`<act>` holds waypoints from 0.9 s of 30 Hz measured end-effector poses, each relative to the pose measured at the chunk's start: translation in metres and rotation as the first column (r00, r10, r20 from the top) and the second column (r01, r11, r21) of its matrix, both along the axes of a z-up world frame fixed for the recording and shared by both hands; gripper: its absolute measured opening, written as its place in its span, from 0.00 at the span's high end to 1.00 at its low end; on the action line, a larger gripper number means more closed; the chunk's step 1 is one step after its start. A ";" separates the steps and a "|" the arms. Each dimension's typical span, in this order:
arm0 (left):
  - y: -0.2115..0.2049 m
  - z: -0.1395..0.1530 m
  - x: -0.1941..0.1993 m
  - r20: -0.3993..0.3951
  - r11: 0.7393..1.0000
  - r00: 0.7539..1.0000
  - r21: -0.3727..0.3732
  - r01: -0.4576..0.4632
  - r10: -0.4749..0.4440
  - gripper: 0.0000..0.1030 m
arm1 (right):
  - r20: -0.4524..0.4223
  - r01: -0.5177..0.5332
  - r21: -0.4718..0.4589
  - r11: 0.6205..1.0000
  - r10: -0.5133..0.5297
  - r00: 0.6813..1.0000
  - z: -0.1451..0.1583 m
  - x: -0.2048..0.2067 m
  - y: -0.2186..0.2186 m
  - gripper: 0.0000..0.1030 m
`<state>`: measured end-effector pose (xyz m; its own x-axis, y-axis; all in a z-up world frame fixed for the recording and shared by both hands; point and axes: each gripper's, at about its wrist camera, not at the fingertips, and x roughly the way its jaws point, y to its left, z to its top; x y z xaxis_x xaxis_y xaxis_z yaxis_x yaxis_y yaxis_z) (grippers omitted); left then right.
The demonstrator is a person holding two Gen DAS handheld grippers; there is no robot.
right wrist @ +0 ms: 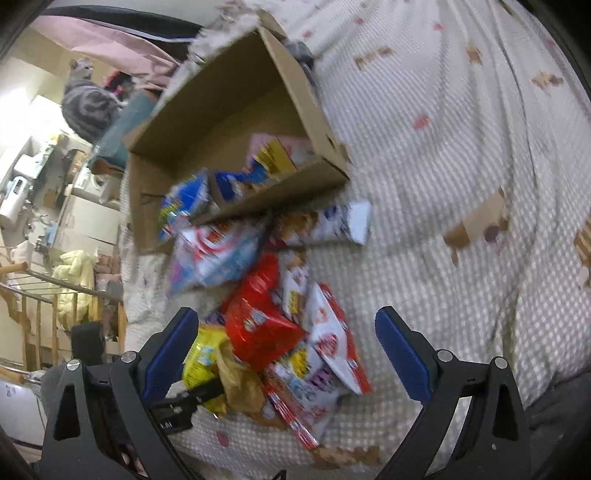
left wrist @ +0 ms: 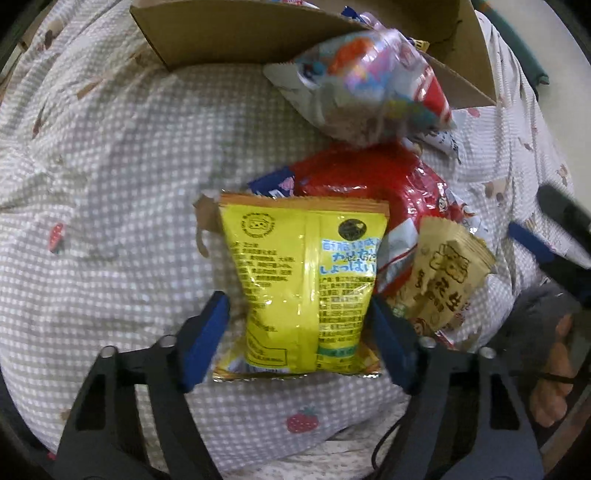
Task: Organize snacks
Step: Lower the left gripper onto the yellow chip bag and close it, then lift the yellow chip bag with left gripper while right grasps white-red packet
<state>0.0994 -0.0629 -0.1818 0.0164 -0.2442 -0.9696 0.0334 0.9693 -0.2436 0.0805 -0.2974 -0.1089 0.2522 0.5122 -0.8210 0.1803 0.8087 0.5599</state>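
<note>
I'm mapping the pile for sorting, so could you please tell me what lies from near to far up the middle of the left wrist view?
Left gripper → yellow snack packet → red snack bag → clear multicoloured candy bag → cardboard box.

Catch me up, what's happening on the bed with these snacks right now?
A person is sorting snack packets on a checked bedspread into a cardboard box. The left gripper straddles the yellow packet, its fingers at both sides; whether they grip yet is unclear. The right gripper hovers open over the snack pile. The box already holds several packets.
</note>
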 end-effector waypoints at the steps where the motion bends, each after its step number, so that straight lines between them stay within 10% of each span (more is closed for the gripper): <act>1: -0.002 0.001 0.000 0.003 1.000 1.000 -0.006 0.004 -0.004 0.41 | -0.055 0.006 0.013 1.000 -0.006 0.998 -0.009 -0.003 -0.001 0.04; 12: 0.003 0.015 0.003 0.050 0.999 0.998 0.027 0.020 -0.022 0.69 | -0.248 -0.104 -0.013 0.994 0.098 0.964 -0.049 -0.005 0.022 0.18; 27: 0.030 0.037 0.013 0.174 0.992 0.983 0.102 -0.076 0.057 0.70 | -0.130 -0.088 -0.128 0.988 0.072 0.989 -0.026 -0.003 0.003 0.59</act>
